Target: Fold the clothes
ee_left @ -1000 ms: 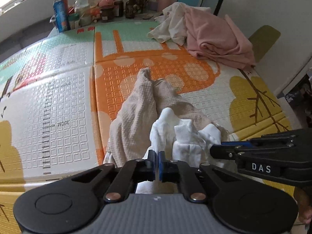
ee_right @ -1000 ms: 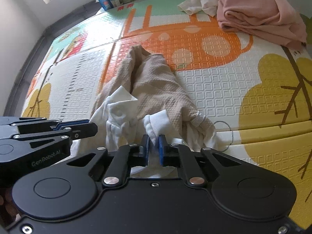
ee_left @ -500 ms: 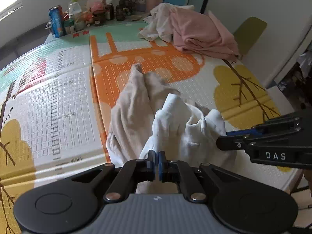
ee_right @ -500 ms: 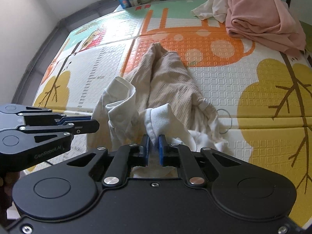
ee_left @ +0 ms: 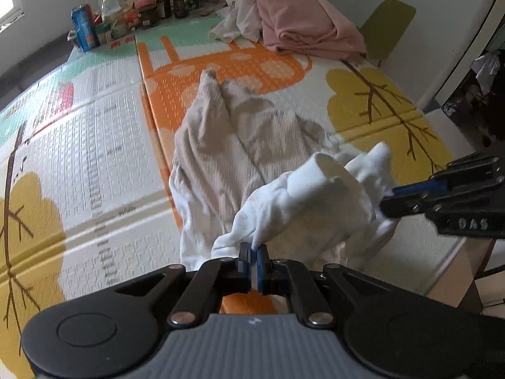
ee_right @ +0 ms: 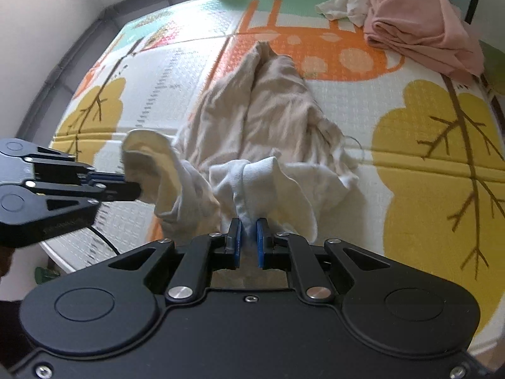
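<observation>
Play mat [ee_left: 94,145] fills both views, orange and yellow tree print. Beige garment [ee_left: 227,139] with white trim lies crumpled mid-frame, its near end lifted off the mat. Pink cloth pile [ee_left: 303,28] at upper right, a white cloth [ee_left: 235,23] just beside it. Bottles and cans [ee_left: 126,22] along the upper left edge, too small to tell apart. Left gripper [ee_left: 253,252] at bottom centre is clenched on a white fold of the garment. Right gripper [ee_right: 247,232] is likewise clamped on white trim, probably a cuff or hem.
</observation>
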A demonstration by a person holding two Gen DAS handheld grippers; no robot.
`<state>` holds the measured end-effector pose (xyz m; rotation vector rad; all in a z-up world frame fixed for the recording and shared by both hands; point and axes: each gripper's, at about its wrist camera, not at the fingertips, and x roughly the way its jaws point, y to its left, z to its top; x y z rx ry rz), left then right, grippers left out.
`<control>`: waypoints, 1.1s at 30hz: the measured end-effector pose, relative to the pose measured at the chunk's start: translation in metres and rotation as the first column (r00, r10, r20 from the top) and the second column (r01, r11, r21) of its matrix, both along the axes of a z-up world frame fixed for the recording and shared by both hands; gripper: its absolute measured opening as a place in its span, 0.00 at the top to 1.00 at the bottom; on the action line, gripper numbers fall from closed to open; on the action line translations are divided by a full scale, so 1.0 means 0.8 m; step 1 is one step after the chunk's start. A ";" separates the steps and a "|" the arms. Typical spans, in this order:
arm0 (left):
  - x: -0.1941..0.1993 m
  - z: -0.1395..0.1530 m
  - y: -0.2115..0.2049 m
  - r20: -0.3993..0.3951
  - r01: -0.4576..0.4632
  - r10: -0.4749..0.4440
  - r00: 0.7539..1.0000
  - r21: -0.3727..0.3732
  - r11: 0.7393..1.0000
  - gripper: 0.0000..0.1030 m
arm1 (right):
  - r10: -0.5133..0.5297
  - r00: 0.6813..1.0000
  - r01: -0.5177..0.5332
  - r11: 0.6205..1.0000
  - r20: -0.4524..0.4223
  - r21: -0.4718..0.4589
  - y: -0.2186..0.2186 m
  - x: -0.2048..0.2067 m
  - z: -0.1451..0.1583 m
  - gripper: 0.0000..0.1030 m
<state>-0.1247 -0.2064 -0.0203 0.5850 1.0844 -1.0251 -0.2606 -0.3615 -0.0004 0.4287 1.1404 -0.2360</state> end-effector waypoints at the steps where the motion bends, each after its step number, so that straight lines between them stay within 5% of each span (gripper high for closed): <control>1: -0.003 -0.002 0.004 -0.004 0.001 -0.001 1.000 0.009 1.000 0.96 | -0.006 1.000 0.006 1.000 -0.007 -0.002 0.000 -0.006 0.000 0.92; 22: -0.038 -0.023 0.081 -0.061 -0.017 0.029 0.998 0.196 0.981 0.90 | -0.086 0.979 0.094 0.995 -0.186 0.035 0.009 -0.113 -0.019 0.90; 33: -0.053 -0.005 0.098 -0.059 -0.023 0.034 0.998 0.185 0.983 0.69 | -0.113 0.982 0.118 0.993 -0.148 0.023 0.012 -0.127 -0.013 0.84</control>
